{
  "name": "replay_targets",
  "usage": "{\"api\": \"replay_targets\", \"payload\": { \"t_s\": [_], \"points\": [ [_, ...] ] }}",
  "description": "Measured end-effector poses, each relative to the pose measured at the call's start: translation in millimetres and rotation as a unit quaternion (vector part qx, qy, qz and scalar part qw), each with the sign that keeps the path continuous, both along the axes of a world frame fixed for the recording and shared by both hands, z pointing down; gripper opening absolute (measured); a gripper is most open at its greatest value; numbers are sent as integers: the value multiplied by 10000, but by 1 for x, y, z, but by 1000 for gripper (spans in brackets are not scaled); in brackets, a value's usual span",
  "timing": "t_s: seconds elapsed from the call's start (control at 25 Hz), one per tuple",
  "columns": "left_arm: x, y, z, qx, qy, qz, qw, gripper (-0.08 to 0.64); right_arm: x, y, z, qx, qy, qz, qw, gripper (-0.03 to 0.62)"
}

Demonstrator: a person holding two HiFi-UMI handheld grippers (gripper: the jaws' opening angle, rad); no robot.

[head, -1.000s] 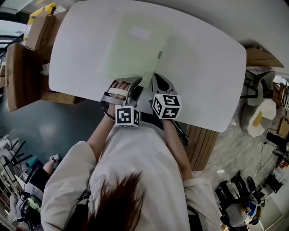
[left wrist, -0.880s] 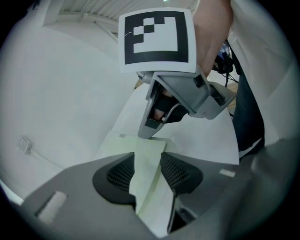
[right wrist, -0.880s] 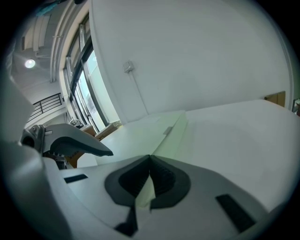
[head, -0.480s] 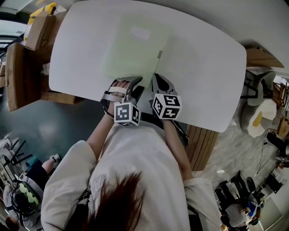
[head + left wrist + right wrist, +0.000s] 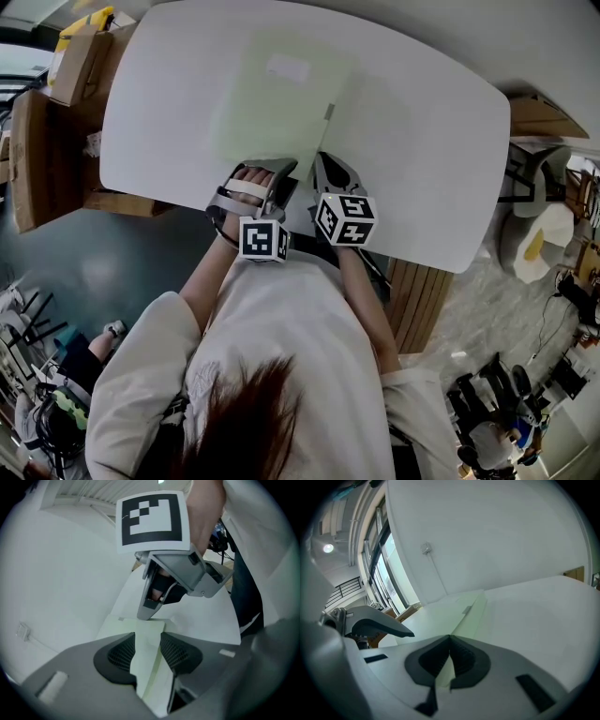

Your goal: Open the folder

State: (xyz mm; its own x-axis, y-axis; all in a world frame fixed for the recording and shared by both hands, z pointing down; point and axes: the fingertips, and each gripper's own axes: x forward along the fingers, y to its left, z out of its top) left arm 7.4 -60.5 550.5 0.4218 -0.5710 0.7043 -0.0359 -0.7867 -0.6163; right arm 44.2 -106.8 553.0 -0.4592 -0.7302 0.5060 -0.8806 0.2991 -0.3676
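Note:
A pale green folder (image 5: 281, 103) with a white label (image 5: 288, 67) lies flat and closed on the white table (image 5: 422, 141). Both grippers sit at its near edge. My left gripper (image 5: 278, 176) has its jaws a little apart, and the folder's edge (image 5: 147, 667) runs between the pads without being pinched. My right gripper (image 5: 322, 169) is just to its right, and the left gripper view shows its tip (image 5: 145, 613) down on the folder. In the right gripper view the right gripper (image 5: 450, 641) is shut on a thin green sheet of the folder (image 5: 454, 611).
Cardboard boxes (image 5: 42, 122) stand on the floor left of the table, and another box (image 5: 539, 117) is at the right. The table's near edge (image 5: 281, 225) runs under my hands. A white wall (image 5: 497, 536) rises behind the table.
The left gripper's marker cube wobbled slightly and came back. The folder and the right gripper have not moved.

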Motion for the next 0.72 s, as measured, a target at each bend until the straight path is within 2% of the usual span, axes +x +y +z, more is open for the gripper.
{"api": "replay_targets", "payload": {
  "t_s": [0.12, 0.32, 0.44, 0.56, 0.72],
  "points": [
    [4, 1, -1, 115, -173, 174, 9996, 172, 2, 0, -1, -1, 7, -16, 10000, 7],
    [7, 2, 0, 205, -183, 322, 9991, 147, 3, -1, -1, -1, -7, -8, 10000, 6],
    [4, 4, 5, 272, -285, 504, 9979, 108, -1, -3, 1, 0, -2, 0, 10000, 7],
    [3, 5, 7, 249, -305, 535, 9978, 72, -1, -3, 1, -1, -13, -10, 10000, 7],
    [2, 5, 8, 211, -310, 551, 9978, 66, -2, -4, 1, 4, -19, -6, 10000, 7]
  ]
}}
